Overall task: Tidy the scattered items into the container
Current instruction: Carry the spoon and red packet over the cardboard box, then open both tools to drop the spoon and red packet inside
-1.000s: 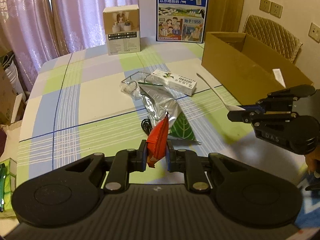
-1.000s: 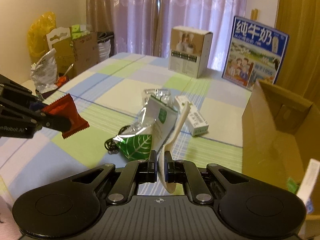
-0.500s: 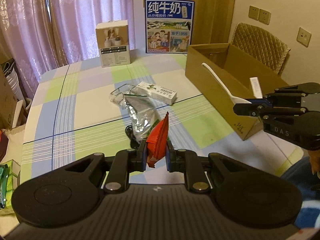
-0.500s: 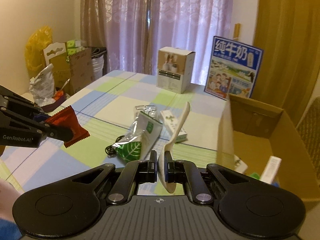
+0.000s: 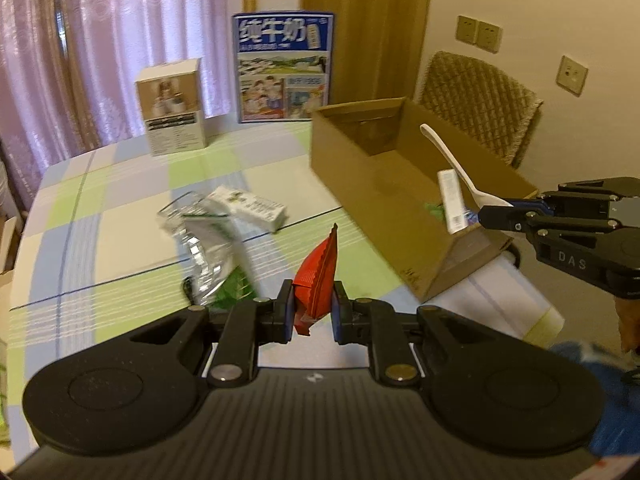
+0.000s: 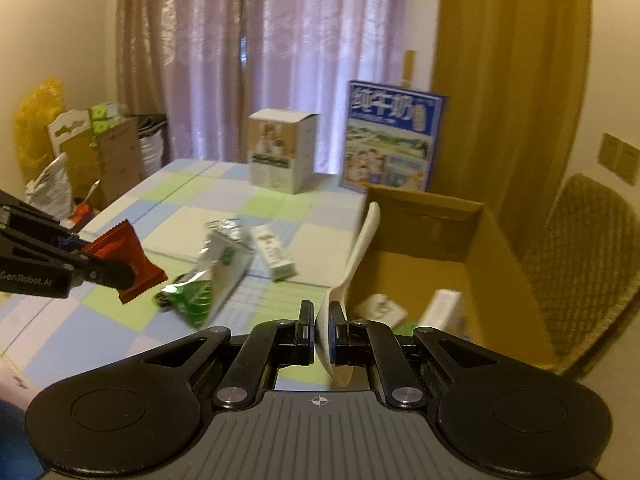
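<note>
My left gripper (image 5: pixel 313 307) is shut on a red snack packet (image 5: pixel 318 276) and holds it above the table's near edge; it also shows in the right wrist view (image 6: pixel 128 266). My right gripper (image 6: pixel 322 330) is shut on the bowl of a white plastic spoon (image 6: pixel 352 268), held over the near end of the open cardboard box (image 6: pixel 492 248). The spoon (image 5: pixel 456 166) and box (image 5: pixel 372 200) show in the left wrist view. A silver and green foil bag (image 5: pixel 212 256) and a white carton (image 5: pixel 250 208) lie on the checked tablecloth. White packs (image 6: pixel 442 310) lie inside the box.
A small product box (image 5: pixel 172 106) and a blue milk carton case (image 5: pixel 282 66) stand at the table's far edge. A wicker chair (image 5: pixel 480 100) stands behind the cardboard box. Bags and cartons (image 6: pixel 80 160) are piled on the floor at the left.
Both grippers have risen and swung right toward the box. The spoon has moved from beside the box wall to over its near end. The red packet stays gripped.
</note>
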`<state>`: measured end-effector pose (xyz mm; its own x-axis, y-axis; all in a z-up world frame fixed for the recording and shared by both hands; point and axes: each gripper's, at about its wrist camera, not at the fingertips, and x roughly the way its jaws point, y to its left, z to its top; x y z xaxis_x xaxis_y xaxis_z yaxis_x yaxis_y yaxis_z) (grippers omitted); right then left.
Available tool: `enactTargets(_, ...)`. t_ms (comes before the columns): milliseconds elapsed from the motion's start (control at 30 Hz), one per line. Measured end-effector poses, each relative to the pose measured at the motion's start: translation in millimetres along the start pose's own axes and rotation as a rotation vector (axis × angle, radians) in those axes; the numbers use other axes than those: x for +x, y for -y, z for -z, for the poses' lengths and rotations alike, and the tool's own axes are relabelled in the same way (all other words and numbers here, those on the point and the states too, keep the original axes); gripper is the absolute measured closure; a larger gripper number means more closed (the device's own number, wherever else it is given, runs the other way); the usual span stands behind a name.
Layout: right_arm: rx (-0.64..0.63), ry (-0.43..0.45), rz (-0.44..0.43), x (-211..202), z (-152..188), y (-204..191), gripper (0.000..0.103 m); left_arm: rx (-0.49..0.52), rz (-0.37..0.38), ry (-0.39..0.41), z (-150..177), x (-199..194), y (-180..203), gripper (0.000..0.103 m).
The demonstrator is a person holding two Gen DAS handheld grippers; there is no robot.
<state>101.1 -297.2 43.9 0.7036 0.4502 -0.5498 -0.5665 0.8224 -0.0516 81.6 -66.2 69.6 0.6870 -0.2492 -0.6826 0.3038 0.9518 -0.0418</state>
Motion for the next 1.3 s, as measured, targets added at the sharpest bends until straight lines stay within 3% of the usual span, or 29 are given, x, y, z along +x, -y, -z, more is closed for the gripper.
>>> enactTargets(533, 0.014, -0.019, 0.093, 9.3, -5.3, 107.2, 0.1, 0.057, 0.153, 0.008, -68.0, 76.7, 91.8, 0.089)
enactTargets(1067, 0.015, -0.046, 0.076, 48.6, -7.8, 137.0, 0.1, 0.061, 0.18, -0.021, -88.0, 143.2, 120.2, 0.088)
enactTargets(1100, 0.014, -0.049, 0.077, 50.7, -7.3, 138.0, 0.1, 0.061, 0.171, -0.011, -88.6, 145.8, 120.2, 0.086)
enactTargets(1200, 0.017, -0.057, 0.079, 54.9, -5.4, 140.2, 0.1, 0.04, 0.157, 0.03, -91.0, 145.3, 117.3, 0.054)
enactTargets(1300, 0.016, -0.067, 0.079, 58.2, -2.8, 141.9, 0.1, 0.035, 0.152, 0.051, -90.9, 140.1, 112.8, 0.054)
